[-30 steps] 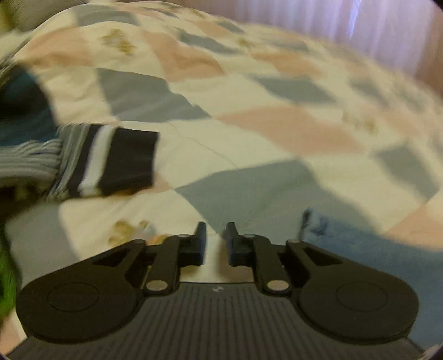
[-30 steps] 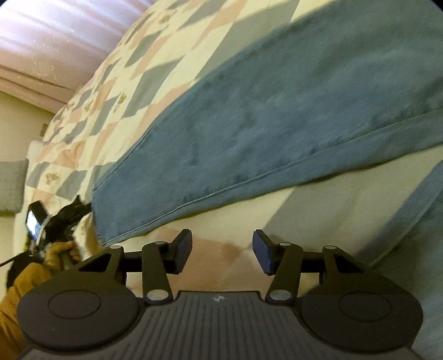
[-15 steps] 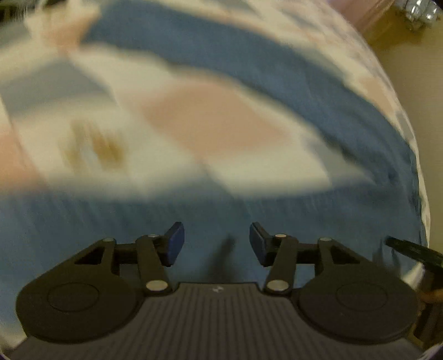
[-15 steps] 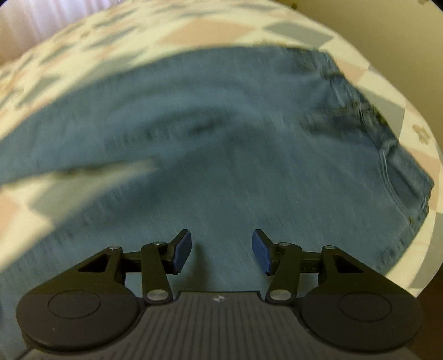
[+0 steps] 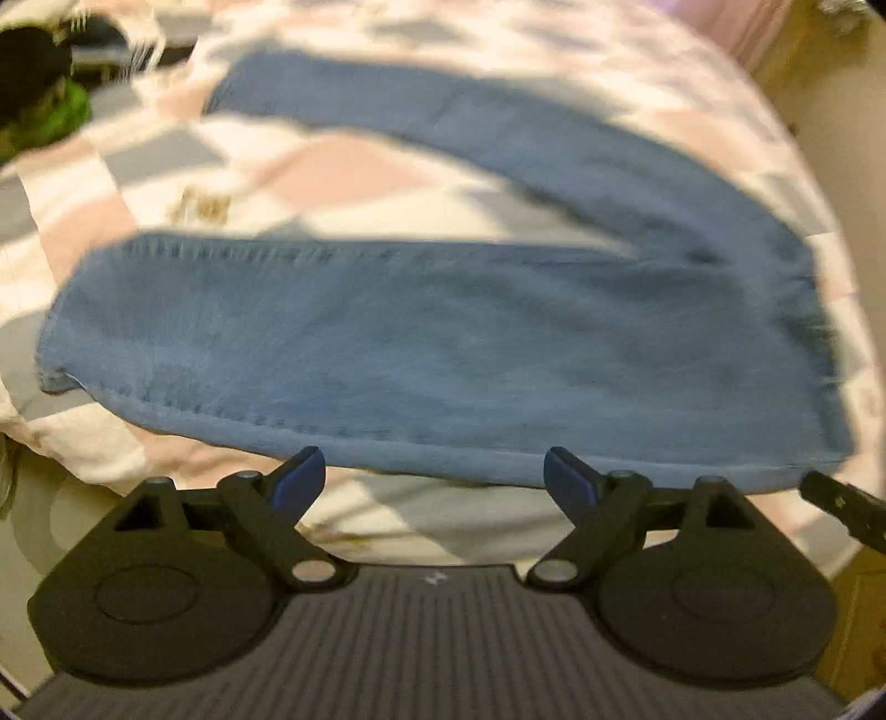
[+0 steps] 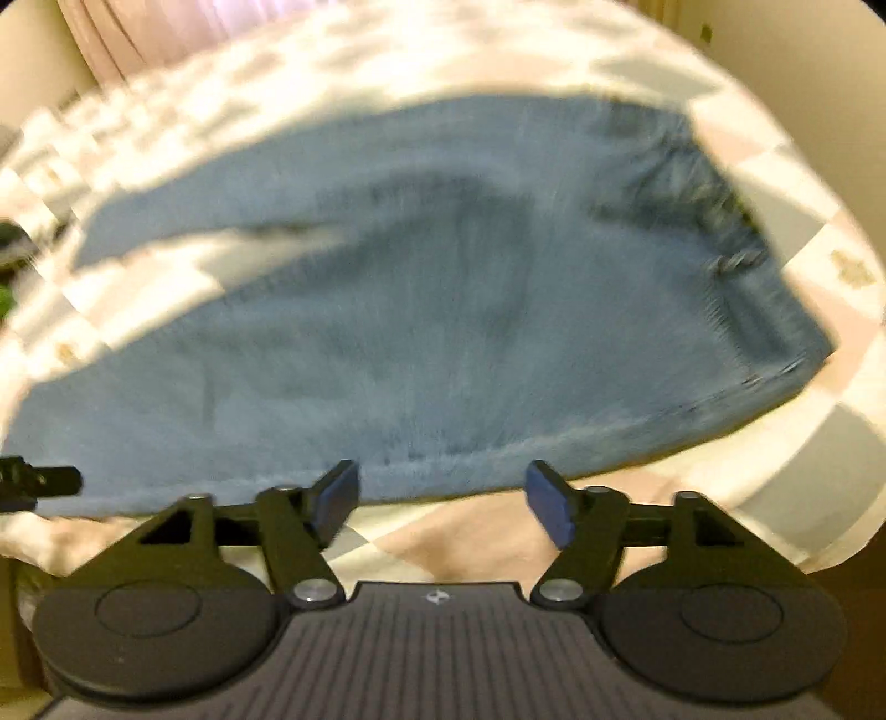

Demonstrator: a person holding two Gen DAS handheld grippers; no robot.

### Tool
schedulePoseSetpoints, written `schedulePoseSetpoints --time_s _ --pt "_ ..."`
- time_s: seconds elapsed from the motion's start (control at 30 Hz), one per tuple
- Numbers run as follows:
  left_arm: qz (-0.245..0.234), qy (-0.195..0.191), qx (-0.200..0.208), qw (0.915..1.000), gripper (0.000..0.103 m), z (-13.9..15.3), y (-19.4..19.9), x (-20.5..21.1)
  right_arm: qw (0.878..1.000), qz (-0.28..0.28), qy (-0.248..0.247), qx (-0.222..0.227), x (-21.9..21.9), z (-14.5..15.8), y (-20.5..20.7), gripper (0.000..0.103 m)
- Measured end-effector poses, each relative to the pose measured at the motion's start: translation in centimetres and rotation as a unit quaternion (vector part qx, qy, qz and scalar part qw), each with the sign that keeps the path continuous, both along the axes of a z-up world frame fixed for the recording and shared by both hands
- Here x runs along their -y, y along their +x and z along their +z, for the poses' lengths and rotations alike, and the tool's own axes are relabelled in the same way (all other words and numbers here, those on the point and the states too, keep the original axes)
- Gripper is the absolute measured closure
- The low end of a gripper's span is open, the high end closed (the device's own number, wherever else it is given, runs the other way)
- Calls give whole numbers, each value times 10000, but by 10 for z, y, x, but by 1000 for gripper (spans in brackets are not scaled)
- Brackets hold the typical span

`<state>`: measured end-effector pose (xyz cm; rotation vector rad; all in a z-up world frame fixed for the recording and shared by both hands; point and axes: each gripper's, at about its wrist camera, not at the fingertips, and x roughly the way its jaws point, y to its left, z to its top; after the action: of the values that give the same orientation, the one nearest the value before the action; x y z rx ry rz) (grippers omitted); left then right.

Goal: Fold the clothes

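Covering the bed, a quilt (image 5: 343,171) checkered in cream, pink and grey fills both views; I see it again in the right view (image 6: 819,443). Beyond it, a pale pink curtain (image 6: 166,27) hangs at the far left of the right view, and a beige wall (image 6: 803,50) closes the far right.

The left gripper (image 5: 434,479) is released, jaws spread wide, nothing between them. It sits just short of the near edge of the jeans (image 5: 443,354); I cannot tell whether the fingertips touch the hem line. The right gripper (image 6: 440,498) is likewise released and empty, at the near edge of the jeans (image 6: 415,332).

In the left view, the jeans lie flat on the quilt: one leg runs across the frame close to the gripper, the other angles away to the upper left, and both join at the right. In the right view, the waist end lies far right.

Both frames are motion-blurred, so seams and pockets are hard to read. A dark and green heap (image 5: 44,99) at far left is cut off and unidentifiable.
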<state>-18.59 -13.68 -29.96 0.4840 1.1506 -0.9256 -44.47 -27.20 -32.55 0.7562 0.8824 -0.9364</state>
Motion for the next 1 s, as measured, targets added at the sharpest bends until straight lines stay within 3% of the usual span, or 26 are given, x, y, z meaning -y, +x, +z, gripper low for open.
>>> schedulePoseSetpoints --time_s 0.07,0.2,0.3,0.47,0.8,1.0 --pt "-110 -187 90 9997 18 33 -19 -2 9997 -1 -184 188 -6 34 -15 19" --pt "-53 -503 434 9978 3 90 -48 -17 9983 69 -413 406 -13 83 -34 11" --pt "-6 -573 658 9962 1 113 -58 -24 9971 69 -572 495 -18 106 -42 7" --pt "-133 -436 920 9947 1 131 -75 -29 9946 -170 -796 637 -33 131 -61 2" --pt "-177 -780 1205 9895 1 153 -92 -44 9878 -742 -1094 817 -51 161 -92 2" --pt "-60 -695 1334 9886 1 159 -91 -53 9904 -558 -1076 660 -53 162 -88 0"
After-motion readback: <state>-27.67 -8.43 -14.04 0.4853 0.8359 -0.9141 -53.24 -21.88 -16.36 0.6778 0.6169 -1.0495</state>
